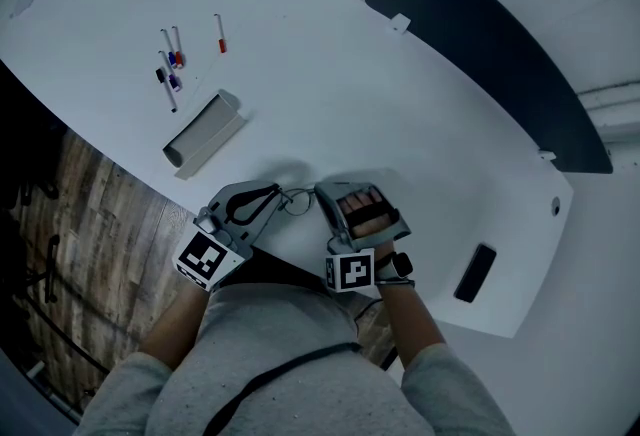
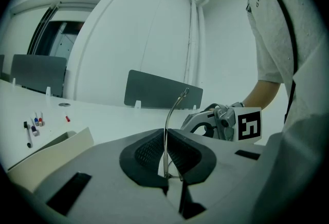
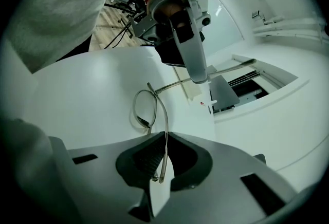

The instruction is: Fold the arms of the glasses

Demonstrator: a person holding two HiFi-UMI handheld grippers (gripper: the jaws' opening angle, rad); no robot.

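**White bench [image 1: 420, 114], glasses [image 3: 145, 110] pinched at both arms**

Near its front edge the glasses are held. One thin metal arm is clamped in the closed left claw [image 2: 165, 141], its curved tip rising past the ribbed black pads. The other arm is clamped likewise in the right claw [image 3: 164, 141]. If force is applied off the hinge line, the slim wire may be bent.
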